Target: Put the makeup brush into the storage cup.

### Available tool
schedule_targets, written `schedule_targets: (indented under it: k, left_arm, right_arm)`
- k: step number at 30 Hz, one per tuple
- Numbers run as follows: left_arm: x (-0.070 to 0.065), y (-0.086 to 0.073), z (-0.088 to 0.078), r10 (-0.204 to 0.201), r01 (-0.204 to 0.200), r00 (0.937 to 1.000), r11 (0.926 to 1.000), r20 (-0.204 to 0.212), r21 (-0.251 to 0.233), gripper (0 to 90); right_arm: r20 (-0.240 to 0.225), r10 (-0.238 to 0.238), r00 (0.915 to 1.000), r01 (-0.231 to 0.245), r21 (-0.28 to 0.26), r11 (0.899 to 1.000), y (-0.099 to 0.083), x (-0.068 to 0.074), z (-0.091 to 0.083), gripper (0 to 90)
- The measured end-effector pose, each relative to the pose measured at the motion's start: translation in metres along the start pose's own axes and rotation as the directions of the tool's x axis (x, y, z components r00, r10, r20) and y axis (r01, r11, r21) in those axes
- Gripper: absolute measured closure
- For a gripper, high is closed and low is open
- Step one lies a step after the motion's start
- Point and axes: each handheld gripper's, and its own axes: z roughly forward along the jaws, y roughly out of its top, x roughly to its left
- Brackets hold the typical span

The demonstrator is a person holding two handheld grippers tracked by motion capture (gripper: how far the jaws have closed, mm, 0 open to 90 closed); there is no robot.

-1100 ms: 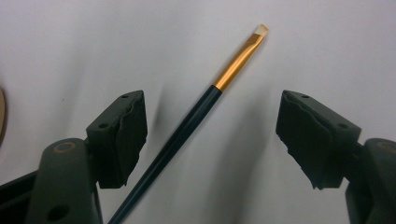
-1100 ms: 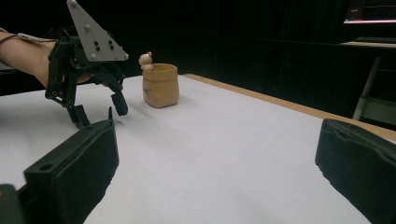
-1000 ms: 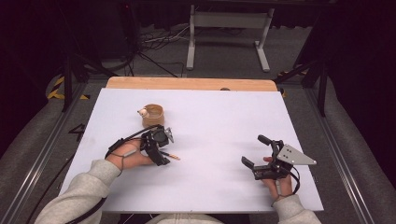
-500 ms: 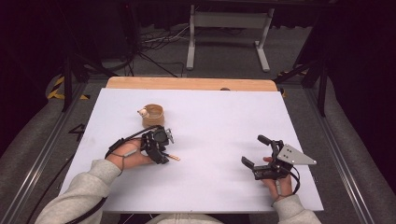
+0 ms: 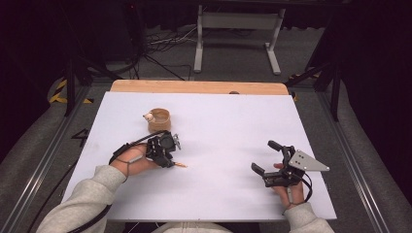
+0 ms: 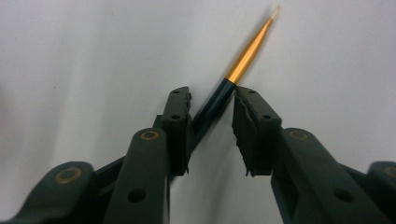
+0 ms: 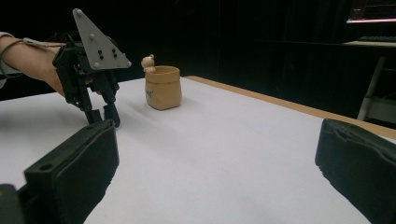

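Brush (image 6: 243,65): lies on bench (image 5: 228,126), handle between closing jaws.
Left hand-held gripper (image 6: 212,100): narrowing, pads not yet clamped; centre before lifting.
Right hand-held gripper (image 5: 273,160): wide, idle.

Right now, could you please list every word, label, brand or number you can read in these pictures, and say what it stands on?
None can be read.
The tan cup bears a small dark mark on its side, too small and blurred to read.
The brush and the grey plate show no lettering.
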Motion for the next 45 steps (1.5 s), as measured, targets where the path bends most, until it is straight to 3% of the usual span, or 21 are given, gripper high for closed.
schedule_targets:
  k: [6,25,37,41,45]
  left_arm:
    - [-0.002,0.000,-0.001,0.010,-0.010,0.9999,0.9999,-0.005,0.014,81.4]
    - [-0.001,0.001,-0.001,0.003,-0.003,1.0000,0.9998,-0.003,0.021,81.9]
    - [0.001,-0.002,-0.019,-0.041,0.037,0.9985,0.9955,-0.036,-0.087,82.0]
    - [0.001,-0.004,-0.029,-0.061,0.054,0.9973,0.9890,-0.043,-0.137,82.0]
    - [0.000,-0.004,-0.039,-0.065,0.051,0.9959,0.9781,-0.063,-0.202,82.0]
  right_arm:
    - [0.000,-0.001,1.0000,0.001,0.001,1.000,0.000,0.000,0.000,0.0]
    - [0.002,0.000,1.0000,0.000,0.005,1.000,0.000,0.000,0.000,0.0]
    - [0.003,0.001,1.0000,-0.001,0.006,1.000,0.000,0.000,0.000,0.0]
    - [0.001,0.003,1.0000,-0.003,0.006,1.000,0.000,0.000,0.001,0.0]
    - [0.003,0.002,1.0000,-0.002,0.008,1.000,0.000,0.001,0.001,0.0]
